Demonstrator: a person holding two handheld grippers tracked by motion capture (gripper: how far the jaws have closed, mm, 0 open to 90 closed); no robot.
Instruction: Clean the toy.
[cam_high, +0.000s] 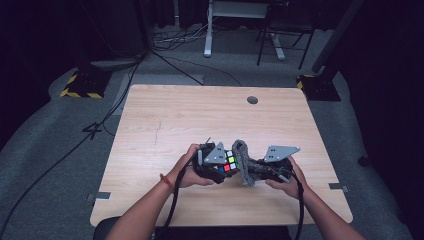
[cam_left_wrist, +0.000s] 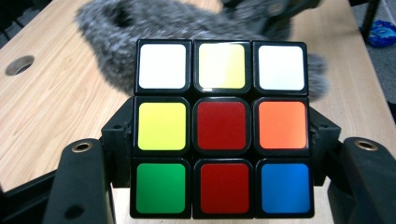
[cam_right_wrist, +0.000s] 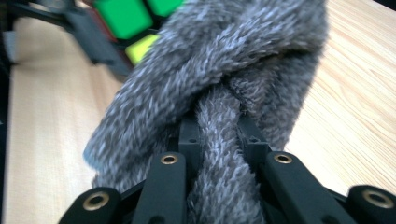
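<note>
A scrambled colour cube (cam_high: 230, 163) is held just above the wooden table (cam_high: 200, 115) near its front middle, with my left gripper (cam_high: 226, 168) shut on its two sides. In the left gripper view the cube (cam_left_wrist: 222, 130) shows a face with a red centre, clamped between the black jaws of that gripper (cam_left_wrist: 219, 140). A grey fuzzy cloth (cam_high: 244, 161) is bunched against the cube's right side, pinched by my right gripper (cam_high: 253, 169). In the right gripper view the cloth (cam_right_wrist: 219, 70) bulges out of the shut gripper (cam_right_wrist: 218, 135) and hides most of the cube (cam_right_wrist: 126, 18).
A round cable hole (cam_high: 252, 100) lies at the table's back right. Bare wood stretches behind and on both sides of the hands. Behind the table on the grey floor are cables (cam_high: 175, 40), a white desk leg (cam_high: 207, 30) and a chair base (cam_high: 280, 45).
</note>
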